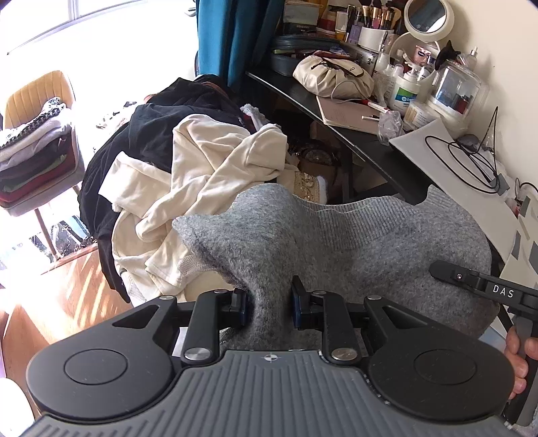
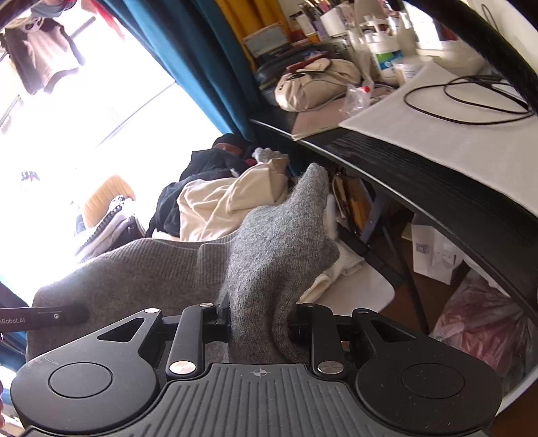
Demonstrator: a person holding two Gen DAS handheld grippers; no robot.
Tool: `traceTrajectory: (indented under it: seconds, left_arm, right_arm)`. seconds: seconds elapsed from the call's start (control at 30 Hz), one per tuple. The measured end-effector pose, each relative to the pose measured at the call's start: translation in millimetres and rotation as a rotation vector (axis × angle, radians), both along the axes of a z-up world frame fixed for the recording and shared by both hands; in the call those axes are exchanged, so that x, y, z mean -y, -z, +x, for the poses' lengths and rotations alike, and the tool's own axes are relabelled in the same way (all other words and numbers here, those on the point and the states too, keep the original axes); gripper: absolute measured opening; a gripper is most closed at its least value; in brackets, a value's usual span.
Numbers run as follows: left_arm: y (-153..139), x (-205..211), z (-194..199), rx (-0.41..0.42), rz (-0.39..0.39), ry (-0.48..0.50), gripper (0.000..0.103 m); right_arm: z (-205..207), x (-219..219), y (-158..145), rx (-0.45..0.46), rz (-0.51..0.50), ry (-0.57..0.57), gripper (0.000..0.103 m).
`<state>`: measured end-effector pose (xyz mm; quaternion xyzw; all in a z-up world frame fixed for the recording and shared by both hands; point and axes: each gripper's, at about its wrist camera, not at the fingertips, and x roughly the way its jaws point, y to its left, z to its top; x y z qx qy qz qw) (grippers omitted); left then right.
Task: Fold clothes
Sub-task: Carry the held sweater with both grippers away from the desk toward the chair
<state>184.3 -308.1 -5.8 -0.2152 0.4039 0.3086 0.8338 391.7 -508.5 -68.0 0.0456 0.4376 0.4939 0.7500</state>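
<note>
Both wrist views – close, forward – share grey sweater (image 1: 336, 242).

1. A dark tabletop (image 1: 339, 124) runs along the wall, crowded with toiletries.
2. A cream drawstring pouch (image 1: 333, 79) lies on it, beside a tan notebook (image 1: 346, 112).
3. A round white mirror (image 1: 427, 15) stands at the back, near a pump bottle (image 1: 407, 90) with a blue-green label.
4. A white board (image 1: 447, 151) lies on the tabletop's near end — a black cable (image 1: 460, 154) coils on top of it.
5. A teal curtain (image 1: 232, 37) hangs beside a bright window.
6. A mustard chair (image 1: 37, 97) stands on the wooden floor (image 1: 67, 292).
7. Under the tabletop — a pink plastic bag (image 2: 484, 326).
</note>
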Motion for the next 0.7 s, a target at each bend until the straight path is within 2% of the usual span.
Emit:
traceTrajectory:
  seconds: [0.17, 0.33, 0.53, 0.7]
  left_arm:
    - [5, -30, -23, 0.032, -0.029, -0.012, 0.024]
    - [13, -82, -65, 0.081, -0.049, -0.035, 0.024]
    - [19, -173, -139, 0.123, -0.079, -0.041, 0.024]
    - [1, -262, -208, 0.115, -0.029, -0.042, 0.024]
  right_arm:
    - [-14, -37, -7, 0.006, -0.027, -0.010, 0.022]
    - [-49, -91, -19, 0.059, -0.053, -0.034, 0.022]
    - [-119, -189, -26, 0.080, -0.100, -0.009, 0.022]
    - [-193, -291, -29, 0.055, -0.100, 0.004, 0.022]
